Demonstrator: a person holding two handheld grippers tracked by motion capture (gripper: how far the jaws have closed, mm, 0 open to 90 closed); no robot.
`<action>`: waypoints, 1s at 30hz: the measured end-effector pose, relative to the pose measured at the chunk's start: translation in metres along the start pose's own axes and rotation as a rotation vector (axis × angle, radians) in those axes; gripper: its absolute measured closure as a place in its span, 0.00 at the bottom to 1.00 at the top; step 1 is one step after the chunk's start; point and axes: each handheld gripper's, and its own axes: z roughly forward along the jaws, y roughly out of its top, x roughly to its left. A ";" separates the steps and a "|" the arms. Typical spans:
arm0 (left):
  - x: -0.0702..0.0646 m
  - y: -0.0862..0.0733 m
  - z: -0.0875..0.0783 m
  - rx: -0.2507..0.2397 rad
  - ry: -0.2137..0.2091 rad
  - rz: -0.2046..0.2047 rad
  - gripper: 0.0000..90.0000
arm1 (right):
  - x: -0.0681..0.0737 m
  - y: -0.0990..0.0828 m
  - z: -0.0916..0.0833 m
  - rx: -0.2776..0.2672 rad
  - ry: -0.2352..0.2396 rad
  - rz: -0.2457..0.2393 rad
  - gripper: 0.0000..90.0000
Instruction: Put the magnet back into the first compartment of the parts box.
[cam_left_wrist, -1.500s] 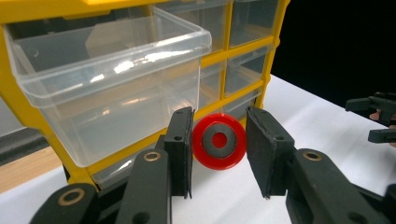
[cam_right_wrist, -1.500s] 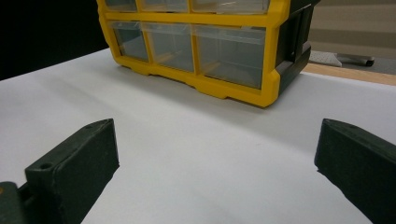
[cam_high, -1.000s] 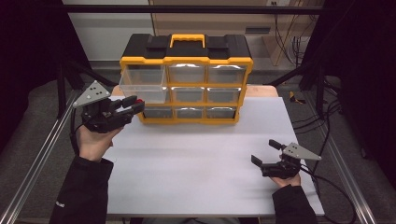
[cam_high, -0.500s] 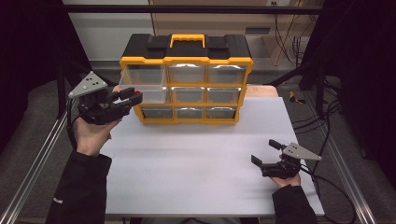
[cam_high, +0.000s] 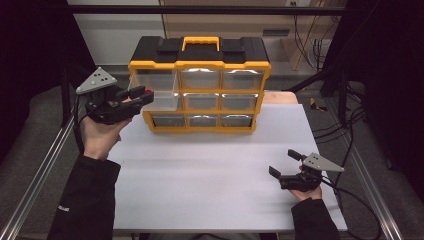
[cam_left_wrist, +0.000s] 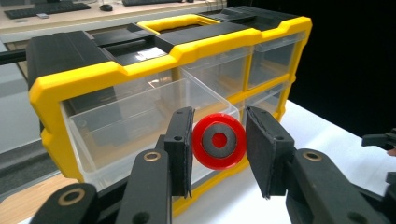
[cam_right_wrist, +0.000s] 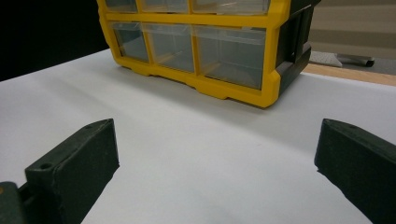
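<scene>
A yellow and black drawer cabinet (cam_high: 200, 65) stands at the back of the white table (cam_high: 210, 165). Its left drawer in the middle row (cam_high: 161, 101) is pulled out, and the clear drawer (cam_left_wrist: 126, 116) looks empty. My left gripper (cam_high: 144, 96) hovers at that drawer's left front corner, shut on a red disc (cam_high: 148, 90) with a grey ring face (cam_left_wrist: 218, 141). Low over the table's front right, my right gripper (cam_high: 284, 163) stands open with nothing between its jaws (cam_right_wrist: 215, 140).
The cabinet's other clear drawers (cam_high: 200, 79) are closed. Its right corner (cam_right_wrist: 273, 88) lies ahead of the right gripper. Metal frame rails (cam_high: 35, 175) run along the table's sides, and cables (cam_high: 350, 135) hang at the right.
My left gripper has risen and drifted slightly left with the red disc, staying by the open drawer. The right gripper has not moved.
</scene>
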 end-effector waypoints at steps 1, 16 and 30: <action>0.001 0.001 0.001 0.001 0.001 -0.001 0.69 | 0.000 0.000 0.000 -0.002 -0.001 -0.002 0.00; 0.010 0.011 0.018 0.034 0.024 -0.020 0.69 | 0.000 0.000 0.000 -0.001 0.003 -0.001 0.00; 0.025 0.018 0.029 0.065 0.072 -0.034 0.69 | 0.000 0.000 0.000 -0.002 0.004 -0.001 0.00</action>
